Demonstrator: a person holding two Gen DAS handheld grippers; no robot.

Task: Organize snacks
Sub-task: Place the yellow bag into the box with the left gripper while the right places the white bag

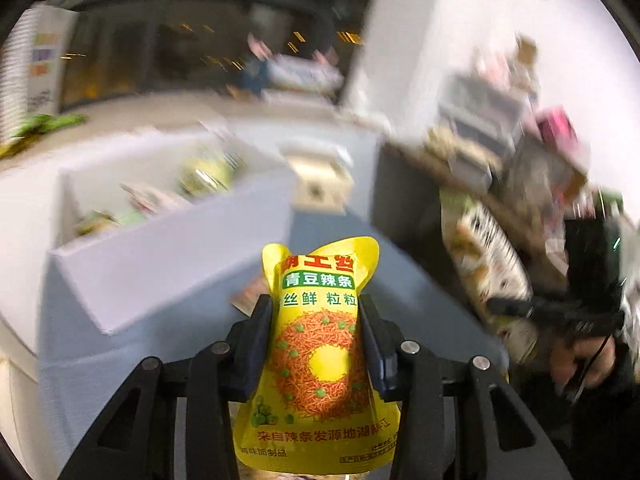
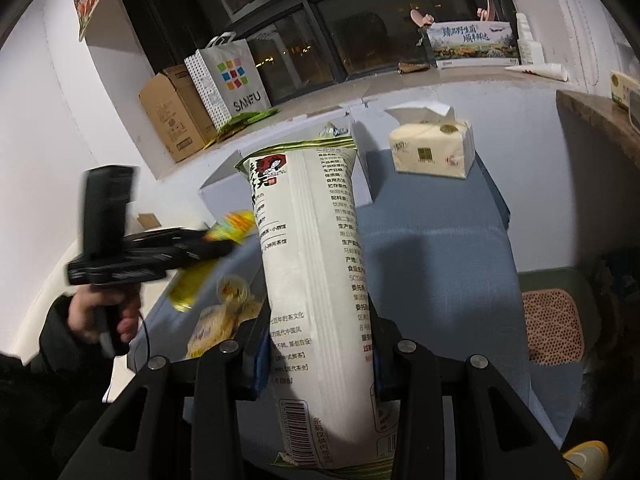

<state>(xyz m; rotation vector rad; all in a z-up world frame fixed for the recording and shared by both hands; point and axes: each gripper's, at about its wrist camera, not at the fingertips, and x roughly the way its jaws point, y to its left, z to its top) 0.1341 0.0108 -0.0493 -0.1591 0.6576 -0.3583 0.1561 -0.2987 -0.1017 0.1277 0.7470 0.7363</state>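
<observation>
Mostly blurred, white box (image 1: 168,264) (contents indistinct) behind gripped yellow packet (image 1: 320,360).

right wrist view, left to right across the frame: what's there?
Left gripper on a yellow packet → cardboard box → SANFU paper bag → white snack bag held by the right gripper → tissue pack → perforated orange stool seat.
</observation>
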